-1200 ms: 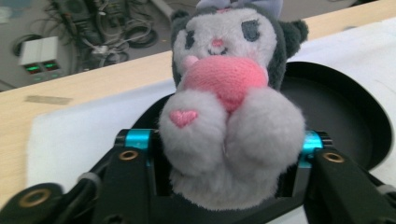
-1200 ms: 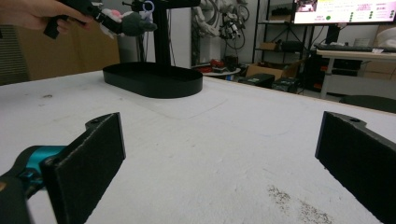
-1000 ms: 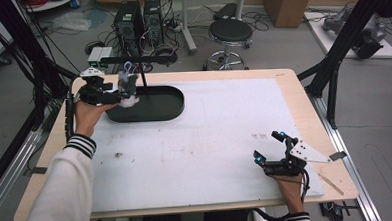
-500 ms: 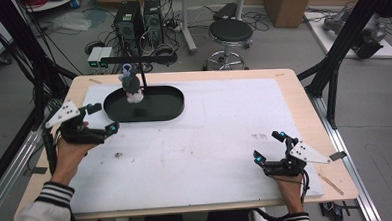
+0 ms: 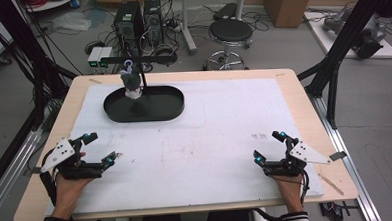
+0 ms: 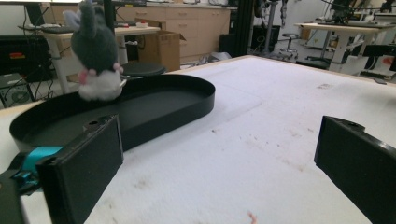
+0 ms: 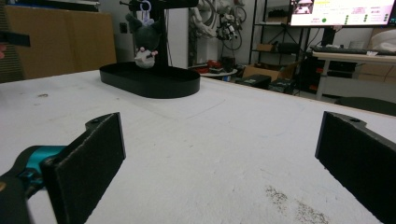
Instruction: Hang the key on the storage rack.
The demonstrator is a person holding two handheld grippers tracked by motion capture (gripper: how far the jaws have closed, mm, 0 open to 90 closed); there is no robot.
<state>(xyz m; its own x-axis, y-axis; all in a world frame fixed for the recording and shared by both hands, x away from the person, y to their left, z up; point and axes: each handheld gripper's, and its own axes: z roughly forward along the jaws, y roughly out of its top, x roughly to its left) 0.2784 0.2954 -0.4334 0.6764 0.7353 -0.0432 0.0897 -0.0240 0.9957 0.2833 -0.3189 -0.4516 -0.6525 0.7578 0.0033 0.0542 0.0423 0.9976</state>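
We held the left gripper (image 5: 101, 151) and right gripper (image 5: 269, 147) low, well apart, jaws wide, gripping nothing.

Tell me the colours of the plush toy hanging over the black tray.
The plush toy is dark grey above and white below, with pink touches; the left gripper view shows it best.

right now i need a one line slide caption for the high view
Both open grippers, left gripper and right gripper, rest on the white mat while a grey plush toy hangs over the black oval tray.

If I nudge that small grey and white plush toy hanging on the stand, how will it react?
The grey and white plush toy hangs by a loop from the black stand's arm, so it would probably swing. It looks soft and light; jaws would likely squash it.
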